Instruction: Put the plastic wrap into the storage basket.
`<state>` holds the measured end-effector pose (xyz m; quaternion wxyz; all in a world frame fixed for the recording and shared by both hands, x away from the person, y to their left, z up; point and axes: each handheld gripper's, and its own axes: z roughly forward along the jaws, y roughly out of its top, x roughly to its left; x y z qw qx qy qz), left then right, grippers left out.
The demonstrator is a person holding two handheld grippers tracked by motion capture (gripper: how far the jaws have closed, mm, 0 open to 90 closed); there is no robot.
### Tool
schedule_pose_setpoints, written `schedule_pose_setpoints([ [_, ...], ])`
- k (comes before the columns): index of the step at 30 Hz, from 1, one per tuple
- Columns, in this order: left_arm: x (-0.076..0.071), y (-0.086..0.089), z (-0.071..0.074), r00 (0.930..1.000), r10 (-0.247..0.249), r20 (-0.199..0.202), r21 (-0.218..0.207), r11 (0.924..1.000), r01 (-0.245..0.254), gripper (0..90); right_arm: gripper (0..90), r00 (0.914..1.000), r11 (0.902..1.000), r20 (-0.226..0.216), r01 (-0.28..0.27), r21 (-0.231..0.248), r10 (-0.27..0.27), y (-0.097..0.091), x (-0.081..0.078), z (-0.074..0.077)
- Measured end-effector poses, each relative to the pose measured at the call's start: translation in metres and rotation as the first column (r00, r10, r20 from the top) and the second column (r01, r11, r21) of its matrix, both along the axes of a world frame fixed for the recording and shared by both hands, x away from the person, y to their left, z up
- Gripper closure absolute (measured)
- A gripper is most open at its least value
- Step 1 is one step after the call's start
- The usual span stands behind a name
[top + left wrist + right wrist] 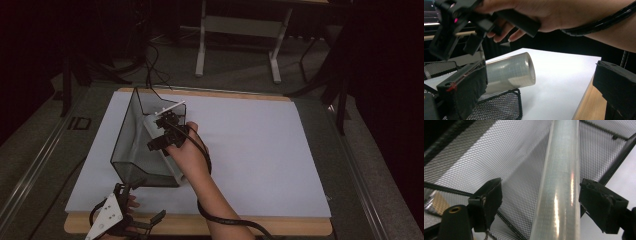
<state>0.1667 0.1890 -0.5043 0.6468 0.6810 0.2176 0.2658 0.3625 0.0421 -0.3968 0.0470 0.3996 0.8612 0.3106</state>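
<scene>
A roll of clear film, glossy w/ a faint grid pattern and a hollow end, was seen lying tilted across the black wire-mesh basket, one end poking out over the basket's low front edge. Basket was mesh all round w/ a thin metal rim, wedge-shaped, tall at the back and low at the front, sat on the left half of the white sheet. In the right gripper view the roll ran up between the padded black jaws, which were wide apart w/ gaps on both sides, nothing clamped. The right gripper was held over the basket by a bare hand, cable looped round the wrist. The left gripper was parked at the near edge by the basket's corner, jaws also apart, fabric-looking pads frayed at the edges. Sheet was laid over a light wood tabletop. Room behind was dim: grey floor, white table legs, dark cables.
</scene>
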Motion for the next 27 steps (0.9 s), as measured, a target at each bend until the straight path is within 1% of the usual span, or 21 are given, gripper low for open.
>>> schedule_pose_setpoints([
  [3, 0.001, 0.0, 0.0, 1.0, 0.001, -0.004, 0.001, 1.0, -0.001, 0.0, 18.7, 0.9995, 0.9996, 0.014, -0.028, 0.001, 0.028, -0.005, -0.004, 0.005],
  [5, 0.001, 0.0, 0.0, 1.0, 0.001, -0.003, 0.001, 1.0, -0.001, 0.0, 18.7, 0.9989, 0.9994, 0.031, -0.034, 0.008, 0.034, -0.012, -0.006, 0.008],
  [7, 0.001, -0.001, 0.0, 1.0, 0.002, -0.003, 0.003, 1.0, -0.002, 0.0, 18.6, 0.9987, 0.9991, 0.034, -0.04, 0.016, 0.039, -0.017, -0.008, 0.011],
  [9, 0.0, -0.001, 0.0, 1.0, 0.002, -0.004, 0.006, 1.0, -0.002, 0.0, 18.6, 0.9976, 0.9991, 0.054, -0.043, 0.004, 0.043, -0.021, -0.011, 0.013],
  [10, 0.0, -0.001, 0.0, 1.0, 0.004, -0.003, 0.006, 1.0, -0.004, 0.0, 18.5, 0.9973, 0.9988, 0.055, -0.048, 0.009, 0.048, -0.024, -0.012, 0.015],
  [12, 0.0, 0.0, 0.0, 1.0, 0.004, -0.003, 0.003, 1.0, -0.004, 0.0, 18.5, 0.9965, 0.9989, 0.071, -0.046, 0.01, 0.045, -0.031, -0.014, 0.017],
  [16, 0.001, -0.001, -0.001, 1.0, 0.004, -0.007, 0.004, 1.0, -0.004, 0.0, 18.5, 0.995, 0.9985, 0.093, -0.041, 0.036, 0.037, -0.049, -0.016, 0.022],
  [19, 0.001, -0.001, -0.001, 1.0, 0.004, -0.007, 0.005, 1.0, -0.004, 0.0, 18.4, 0.9942, 0.9982, 0.097, -0.048, 0.035, 0.044, -0.06, -0.019, 0.023],
  [22, 0.001, -0.001, -0.001, 1.0, 0.004, -0.008, 0.007, 1.0, -0.004, 0.0, 18.1, 0.993, 0.998, 0.111, -0.047, 0.043, 0.042, -0.074, -0.023, 0.025],
  [24, 0.001, -0.001, -0.001, 1.0, 0.006, -0.006, 0.003, 1.0, -0.006, 0.0, 16.6, 0.9893, 0.9978, 0.139, -0.05, 0.043, 0.044, -0.083, -0.026, 0.025],
  [25, 0.001, -0.001, -0.001, 1.0, 0.006, -0.006, 0.003, 1.0, -0.006, 0.0, 16.6, 0.9893, 0.9978, 0.139, -0.05, 0.043, 0.044, -0.083, -0.026, 0.025],
  [26, 0.0, -0.001, -0.001, 1.0, 0.006, -0.004, 0.006, 1.0, -0.006, 0.0, 16.5, 0.9863, 0.9975, 0.16, -0.05, 0.05, 0.042, -0.097, -0.03, 0.027],
  [27, 0.0, -0.001, -0.001, 1.0, 0.006, -0.004, 0.006, 1.0, -0.006, 0.0, 16.5, 0.9863, 0.9975, 0.16, -0.05, 0.05, 0.042, -0.097, -0.03, 0.027],
])
